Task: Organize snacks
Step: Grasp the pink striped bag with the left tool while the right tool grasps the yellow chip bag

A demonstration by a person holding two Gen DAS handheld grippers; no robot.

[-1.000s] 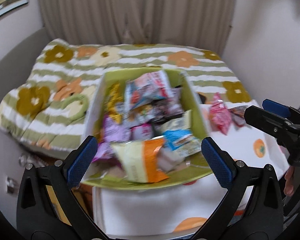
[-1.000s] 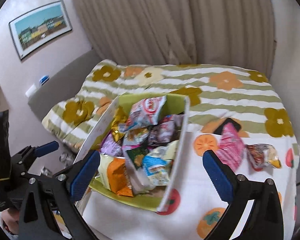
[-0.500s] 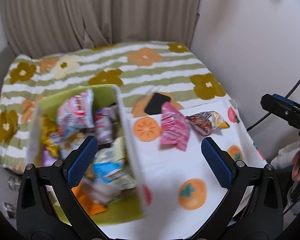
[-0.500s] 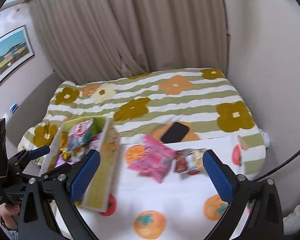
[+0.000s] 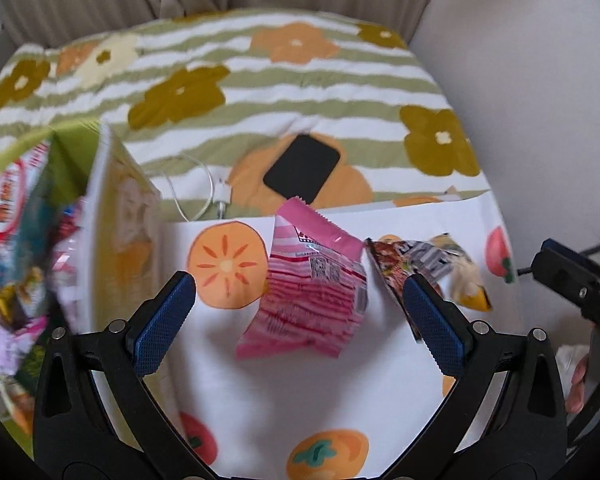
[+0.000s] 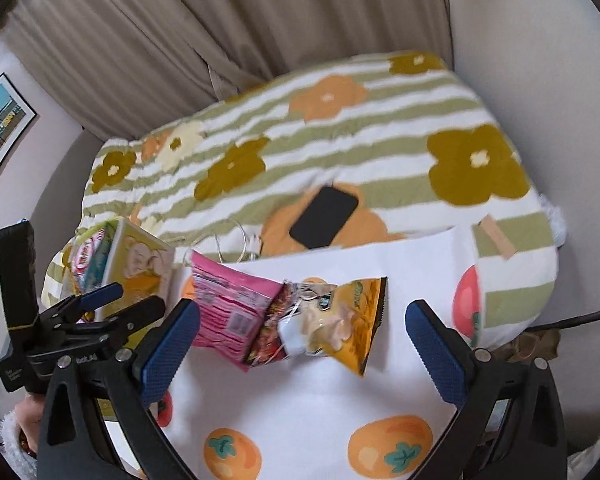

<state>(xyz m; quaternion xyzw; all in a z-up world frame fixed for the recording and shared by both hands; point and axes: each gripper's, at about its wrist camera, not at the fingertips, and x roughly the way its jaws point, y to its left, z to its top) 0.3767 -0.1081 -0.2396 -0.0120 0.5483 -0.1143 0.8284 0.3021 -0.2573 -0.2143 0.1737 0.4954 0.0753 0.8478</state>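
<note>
A pink striped snack bag lies on the white persimmon-print cloth. Beside it on the right lies a yellow and red snack bag. At the left stands a green box filled with several snack packs. My left gripper is open just in front of the pink bag, with nothing between its fingers. My right gripper is open over the yellow bag and holds nothing.
A black phone and a white charging cable lie on the striped flower quilt behind the cloth. A curtain and walls close in the back and right. A hand holds the right gripper's handle.
Both views have swung right and closer, from the box to the loose bags on the cloth. The pink bag now sits between the left fingers, the yellow bag between the right ones. Both grippers stay open.
</note>
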